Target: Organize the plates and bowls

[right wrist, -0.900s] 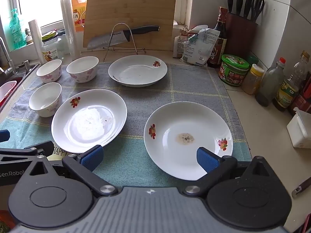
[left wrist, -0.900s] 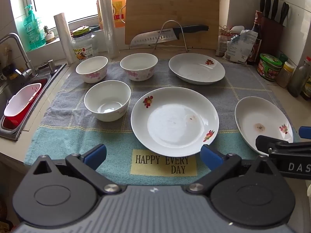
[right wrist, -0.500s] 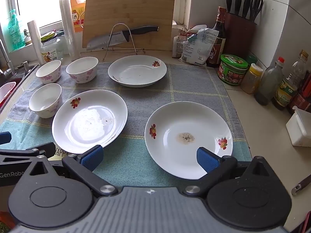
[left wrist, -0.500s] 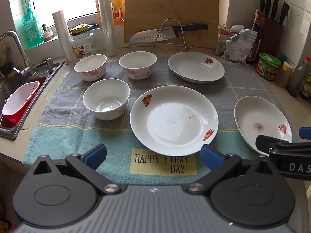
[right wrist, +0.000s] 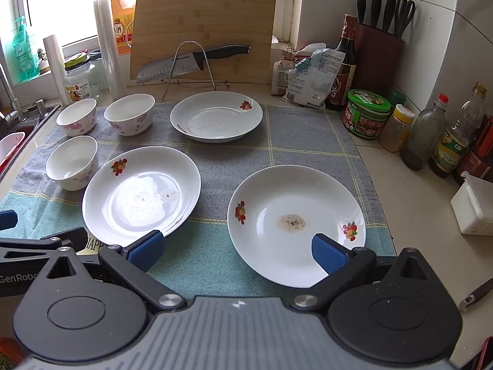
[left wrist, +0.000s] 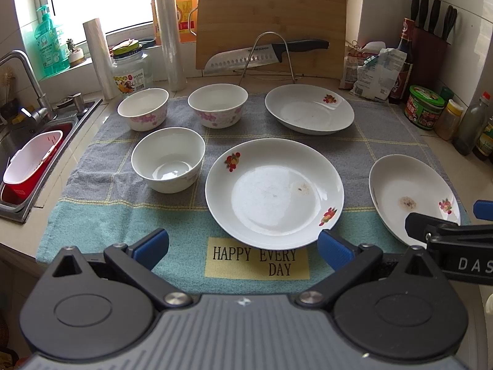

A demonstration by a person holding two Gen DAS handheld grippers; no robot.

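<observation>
Three white flowered plates lie on a grey-and-teal towel (left wrist: 92, 212): a near middle plate (left wrist: 274, 189) (right wrist: 140, 195), a near right plate (left wrist: 413, 197) (right wrist: 295, 223) and a far plate (left wrist: 309, 112) (right wrist: 215, 115). Three white bowls stand at the left: a near bowl (left wrist: 168, 158) (right wrist: 72, 162), a far left bowl (left wrist: 143, 108) (right wrist: 77, 116) and a far middle bowl (left wrist: 217, 104) (right wrist: 129, 113). My left gripper (left wrist: 243, 245) is open and empty, just short of the middle plate. My right gripper (right wrist: 235, 248) is open and empty, at the right plate's near rim.
A sink (left wrist: 30, 141) with a red-and-white basket lies at the left. A cutting board (left wrist: 271, 24) and a knife on a rack (left wrist: 265, 54) stand at the back. Jars and bottles (right wrist: 431, 135) and a knife block (right wrist: 380, 30) line the right wall.
Both grippers have drifted slightly; the scene has shifted a little in both views. No dish has moved and both grippers stay open.
</observation>
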